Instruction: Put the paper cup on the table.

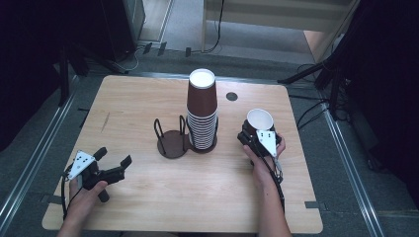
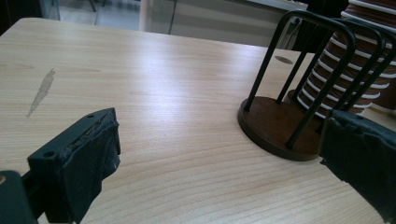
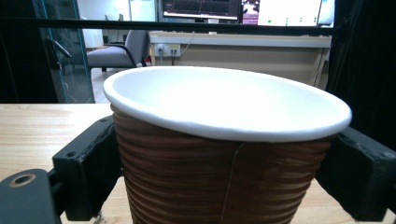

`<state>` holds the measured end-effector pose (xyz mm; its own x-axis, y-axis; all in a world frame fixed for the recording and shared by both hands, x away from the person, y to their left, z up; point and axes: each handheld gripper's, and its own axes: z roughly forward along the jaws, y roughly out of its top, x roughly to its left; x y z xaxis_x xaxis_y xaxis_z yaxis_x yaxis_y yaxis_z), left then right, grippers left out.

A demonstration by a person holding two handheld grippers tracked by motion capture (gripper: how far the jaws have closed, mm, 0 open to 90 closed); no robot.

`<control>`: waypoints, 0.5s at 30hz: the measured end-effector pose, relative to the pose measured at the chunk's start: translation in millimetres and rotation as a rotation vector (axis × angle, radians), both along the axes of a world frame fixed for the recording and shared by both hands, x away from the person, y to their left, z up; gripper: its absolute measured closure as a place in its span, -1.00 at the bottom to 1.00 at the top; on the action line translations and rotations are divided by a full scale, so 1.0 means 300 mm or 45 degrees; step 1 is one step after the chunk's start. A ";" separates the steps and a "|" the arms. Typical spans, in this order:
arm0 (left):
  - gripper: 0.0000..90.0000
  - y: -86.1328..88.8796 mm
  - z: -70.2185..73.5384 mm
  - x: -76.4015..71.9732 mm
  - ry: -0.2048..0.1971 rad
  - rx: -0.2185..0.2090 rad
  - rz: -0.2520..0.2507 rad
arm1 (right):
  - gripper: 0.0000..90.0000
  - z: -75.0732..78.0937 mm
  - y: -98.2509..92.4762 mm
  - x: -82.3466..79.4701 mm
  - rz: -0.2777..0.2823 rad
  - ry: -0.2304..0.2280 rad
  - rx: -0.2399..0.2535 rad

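Note:
A tall stack of brown ribbed paper cups [image 1: 202,111] stands mouth-down in the far well of a dark wire cup holder [image 1: 173,138] at the table's middle; in the left gripper view the stack [image 2: 359,56] rises behind the holder's empty near base [image 2: 275,123]. A single brown cup with a white inside [image 1: 259,121] sits upright between the jaws of my right gripper [image 1: 258,136], which is shut on its ribbed wall [image 3: 224,177]. My left gripper [image 1: 112,159] rests open at the front left, with nothing between its fingers [image 2: 88,158].
The light wooden table [image 1: 148,98] has a dark round hole [image 1: 231,96] near its far edge and a faint mark [image 2: 42,91] on the left. Dark stands and cables lie on the floor beyond the table.

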<state>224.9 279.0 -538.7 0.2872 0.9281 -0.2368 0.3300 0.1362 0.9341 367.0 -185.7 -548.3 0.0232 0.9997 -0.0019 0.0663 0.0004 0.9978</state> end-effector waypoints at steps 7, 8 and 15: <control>-1.00 -0.003 -0.002 0.001 0.009 -0.002 -0.002 | -0.83 0.007 0.002 -0.003 0.028 0.042 0.020; -1.00 -0.003 -0.002 0.001 0.009 -0.002 -0.002 | -0.83 0.007 0.002 -0.003 0.028 0.042 0.020; -1.00 -0.003 -0.004 0.003 0.013 0.003 -0.003 | -0.95 0.017 -0.007 -0.010 0.063 0.068 0.041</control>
